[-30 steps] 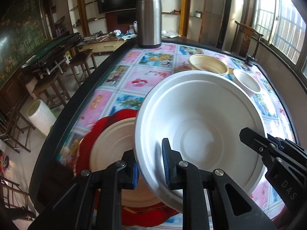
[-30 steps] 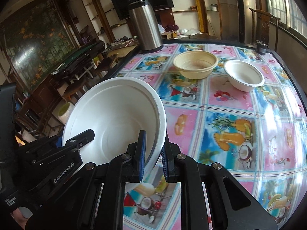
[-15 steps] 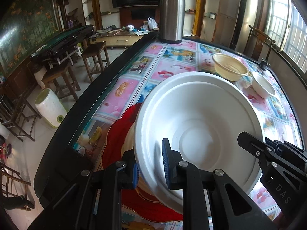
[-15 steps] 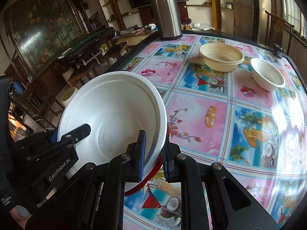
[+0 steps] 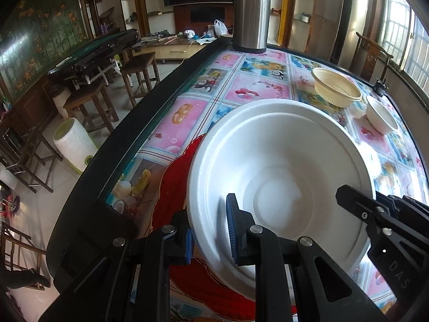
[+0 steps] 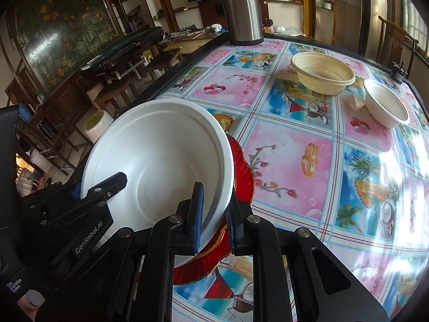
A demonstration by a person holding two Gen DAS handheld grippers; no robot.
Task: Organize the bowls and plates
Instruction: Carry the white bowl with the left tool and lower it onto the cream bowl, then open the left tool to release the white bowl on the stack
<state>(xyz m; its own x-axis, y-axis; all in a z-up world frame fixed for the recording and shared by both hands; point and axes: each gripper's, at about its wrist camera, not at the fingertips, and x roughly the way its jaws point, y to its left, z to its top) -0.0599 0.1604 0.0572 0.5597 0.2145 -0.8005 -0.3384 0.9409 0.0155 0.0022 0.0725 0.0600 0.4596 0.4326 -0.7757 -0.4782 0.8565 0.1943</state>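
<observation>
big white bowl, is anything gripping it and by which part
Both grippers hold the big white bowl by its rim: the left gripper on the left side, the right gripper on the right.

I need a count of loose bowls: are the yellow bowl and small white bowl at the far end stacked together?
No: in the right wrist view the yellow bowl and the small white bowl sit side by side, each on the table.

left tongs (image 6: 107,187): "GenRobot.AI" | right tongs (image 5: 348,196): "DAS"
</observation>
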